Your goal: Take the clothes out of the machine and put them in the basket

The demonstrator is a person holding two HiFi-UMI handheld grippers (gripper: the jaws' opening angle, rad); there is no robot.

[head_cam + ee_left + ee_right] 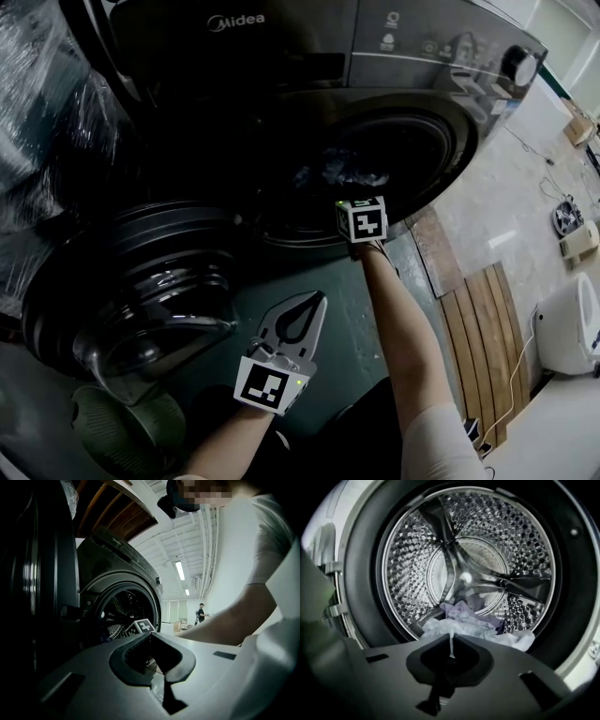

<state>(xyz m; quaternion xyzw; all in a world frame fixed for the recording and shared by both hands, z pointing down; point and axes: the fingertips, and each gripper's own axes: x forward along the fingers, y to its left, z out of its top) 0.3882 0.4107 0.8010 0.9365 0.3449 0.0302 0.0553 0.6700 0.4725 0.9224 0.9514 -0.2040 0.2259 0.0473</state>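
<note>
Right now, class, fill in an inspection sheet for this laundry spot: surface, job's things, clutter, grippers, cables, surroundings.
Surface: green floor before the washer.
Job's things: washer door open; clothes low in the drum; green basket, likely, near the door.
Clutter: planks on the floor at right.
Grippers: right gripper shut on clothes at the drum mouth; left gripper shut, empty.
Cables: white cable on the floor at right.
Surroundings: plastic-wrapped bulk at left; person far off.
</note>
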